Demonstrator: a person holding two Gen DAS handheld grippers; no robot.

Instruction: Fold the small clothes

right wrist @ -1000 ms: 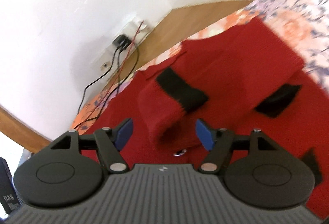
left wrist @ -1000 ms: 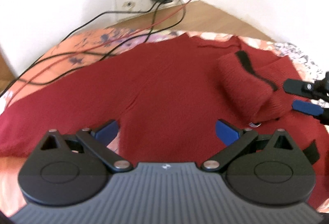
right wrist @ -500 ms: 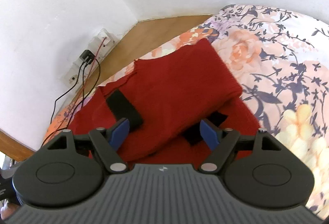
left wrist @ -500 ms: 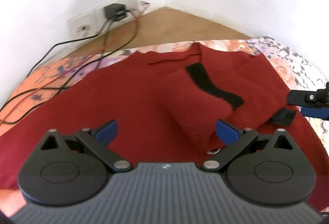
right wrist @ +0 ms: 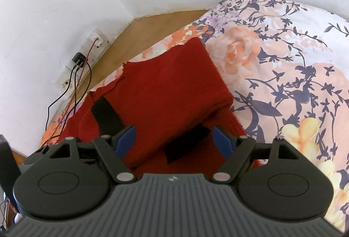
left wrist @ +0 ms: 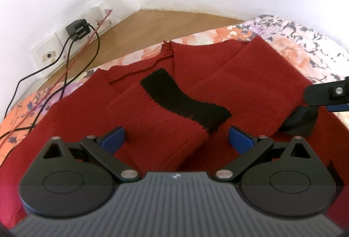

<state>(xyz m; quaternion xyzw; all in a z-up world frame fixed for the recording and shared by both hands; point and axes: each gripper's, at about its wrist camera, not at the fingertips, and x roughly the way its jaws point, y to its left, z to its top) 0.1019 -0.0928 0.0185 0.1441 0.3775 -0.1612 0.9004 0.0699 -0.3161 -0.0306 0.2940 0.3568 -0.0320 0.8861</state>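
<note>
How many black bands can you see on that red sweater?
2. One black band lies across the sleeve folded over the sweater; another peeks from under the other folded sleeve. More may be hidden.

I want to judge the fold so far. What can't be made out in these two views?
- Red sweater: its near hem is hidden behind the left gripper body in the left wrist view.
- Right sleeve's black cuff: partly tucked under the folded sleeve, right wrist view.
- Right gripper: cut off by the left view's edge.
</note>
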